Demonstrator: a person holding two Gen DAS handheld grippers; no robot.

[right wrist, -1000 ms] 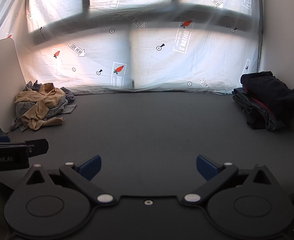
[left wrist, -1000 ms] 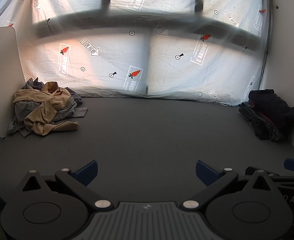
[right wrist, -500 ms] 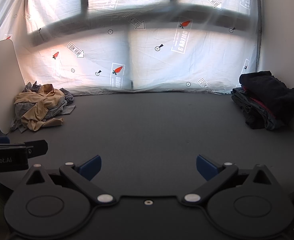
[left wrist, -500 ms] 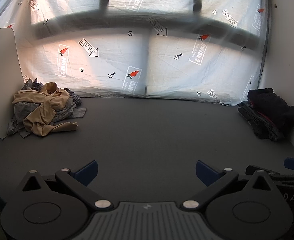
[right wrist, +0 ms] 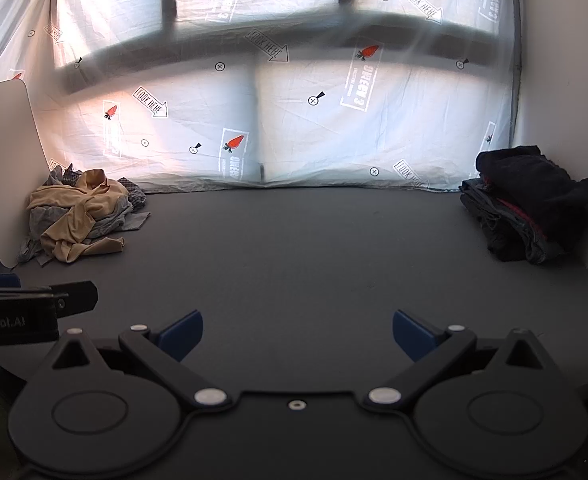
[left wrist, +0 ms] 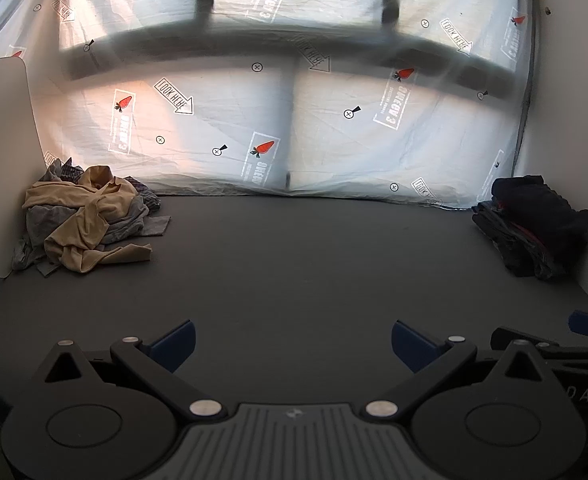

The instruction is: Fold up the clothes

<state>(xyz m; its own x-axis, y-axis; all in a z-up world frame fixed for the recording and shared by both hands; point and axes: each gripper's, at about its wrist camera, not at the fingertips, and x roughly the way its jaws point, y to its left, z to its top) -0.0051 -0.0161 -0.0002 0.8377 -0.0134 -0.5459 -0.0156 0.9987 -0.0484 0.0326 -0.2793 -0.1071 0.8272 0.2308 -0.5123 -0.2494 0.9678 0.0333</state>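
Broadly, a dark grey worktop [left wrist: 294,264] fills both views, bare across its middle. Behind its far edge hangs a white printed sheet [left wrist: 333,128] with carrot marks and "LOOK HERE" arrows, backlit, a window frame showing through as dark bars. A pale upright panel [left wrist: 2,152] stands along the left edge; a plain white wall [right wrist: 565,80] closes the right edge. At the far left corner lies a loose heap of unfolded clothes [left wrist: 86,220]: a tan garment [right wrist: 74,216] draped over grey pieces, a checked one behind, touching the panel. At the far right corner, against the wall, sits a stack of dark clothes [right wrist: 529,204], black on top, grey beneath, a red edge between layers; it looks folded. The two piles are well apart. Left gripper [left wrist: 294,342] hovers low at the near edge, blue fingers [left wrist: 174,342] spread wide, nothing between them. Right gripper [right wrist: 297,334] sits just beside it at the same edge, blue fingers [right wrist: 413,334] likewise released and empty. Neither touches any cloth. Each gripper shows at the margin of the other's view.
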